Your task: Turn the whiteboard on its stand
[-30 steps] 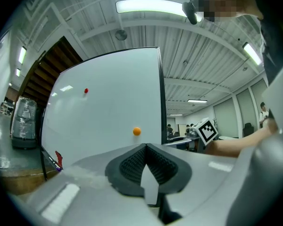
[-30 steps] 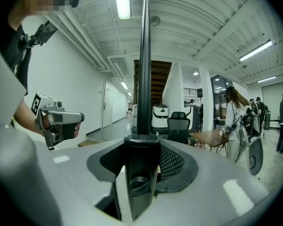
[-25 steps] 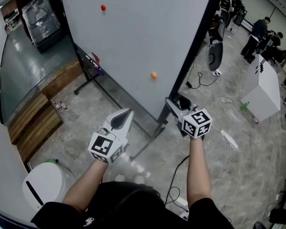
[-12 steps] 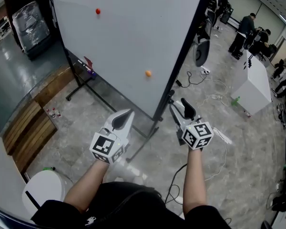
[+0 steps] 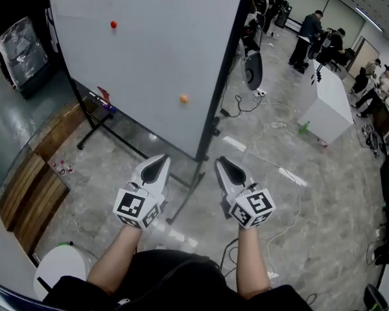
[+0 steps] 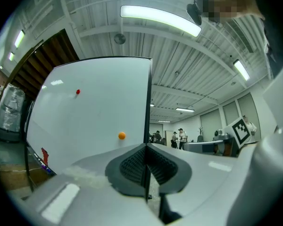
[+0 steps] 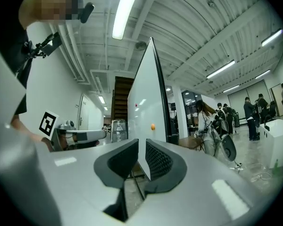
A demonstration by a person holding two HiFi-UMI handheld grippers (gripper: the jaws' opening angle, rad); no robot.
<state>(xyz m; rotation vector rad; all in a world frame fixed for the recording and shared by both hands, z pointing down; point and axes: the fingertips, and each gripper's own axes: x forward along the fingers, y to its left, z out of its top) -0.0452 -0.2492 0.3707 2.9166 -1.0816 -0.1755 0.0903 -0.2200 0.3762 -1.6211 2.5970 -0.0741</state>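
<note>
The whiteboard (image 5: 149,57) stands tall at 12 o'clock, straight ahead. Its dark side edge (image 5: 222,76) is nearer the right gripper (image 5: 222,163) — at its 11 o'clock. Those jaws are closing, narrow, nothing between them. The left gripper (image 5: 157,161) is pinched together — empty.

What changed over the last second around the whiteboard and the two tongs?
The right tongs came off the black side frame of the whiteboard and drew back toward the person; their jaws are closing with nothing between them. The board's near edge now shows farther left in the head view, though the camera shifted too. Unchanged: the left tongs shut and empty, red magnet and orange magnet on the board.
</note>
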